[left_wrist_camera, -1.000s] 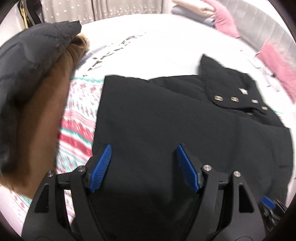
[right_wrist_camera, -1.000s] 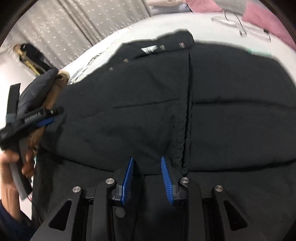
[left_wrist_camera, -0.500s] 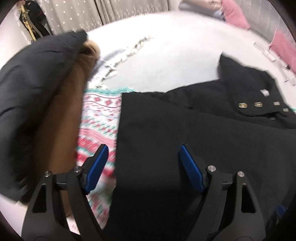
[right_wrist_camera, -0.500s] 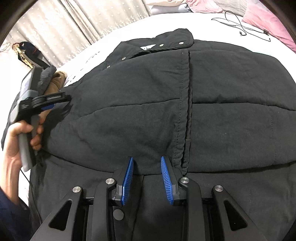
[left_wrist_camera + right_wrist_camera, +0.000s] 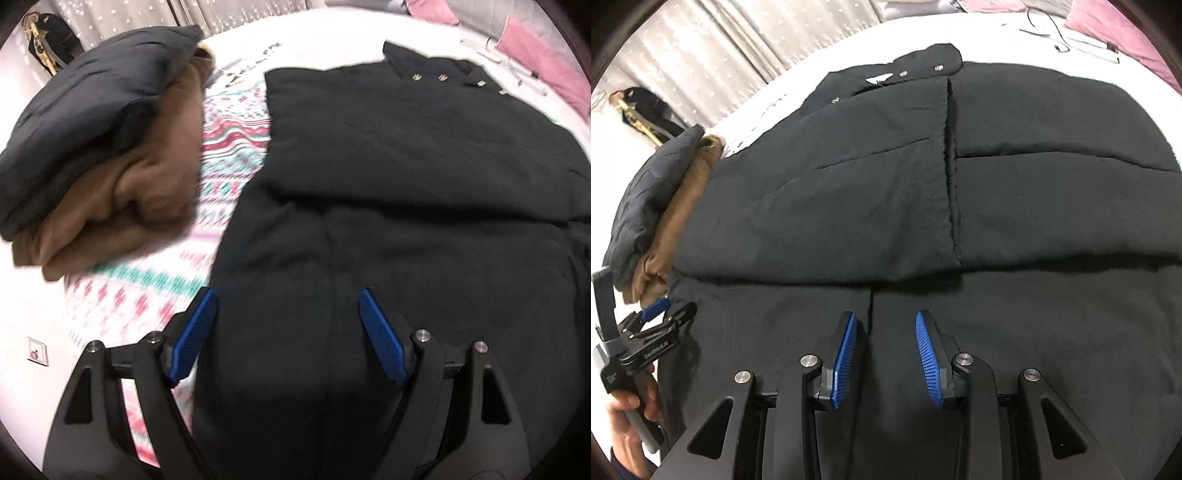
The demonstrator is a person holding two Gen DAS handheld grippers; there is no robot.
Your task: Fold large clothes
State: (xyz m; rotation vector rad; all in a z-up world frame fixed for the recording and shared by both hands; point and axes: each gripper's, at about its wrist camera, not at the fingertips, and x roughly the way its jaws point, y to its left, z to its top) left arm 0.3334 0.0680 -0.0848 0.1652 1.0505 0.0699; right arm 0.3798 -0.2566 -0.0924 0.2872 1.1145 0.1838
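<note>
White bedding [image 5: 332,40] spreads across the left wrist view, backed by pale dotted curtains [image 5: 236,11], with pink pillows [image 5: 546,70] at the far right. A black padded coat [image 5: 424,177] lies flat on the bed, its collar with metal snaps [image 5: 441,78] at the far end, and one flap is folded over the body. Under its left edge shows a red-and-green patterned blanket [image 5: 232,147]. Beside that sits a stack of folded clothes: a dark quilted garment [image 5: 92,122] on top of a brown one [image 5: 122,206]. The left gripper [image 5: 286,336] hangs over the coat's near part, its jaws spread wide with nothing pinched between them.

From the right wrist view, the same coat [image 5: 1034,206] fills the frame. The right gripper [image 5: 886,350] hovers above the coat's near edge, its jaws opening and its blue pads [image 5: 846,354] not pressing the cloth. At the left edge a hand [image 5: 626,435] grasps the left gripper's handle, next to the folded stack [image 5: 661,206].
</note>
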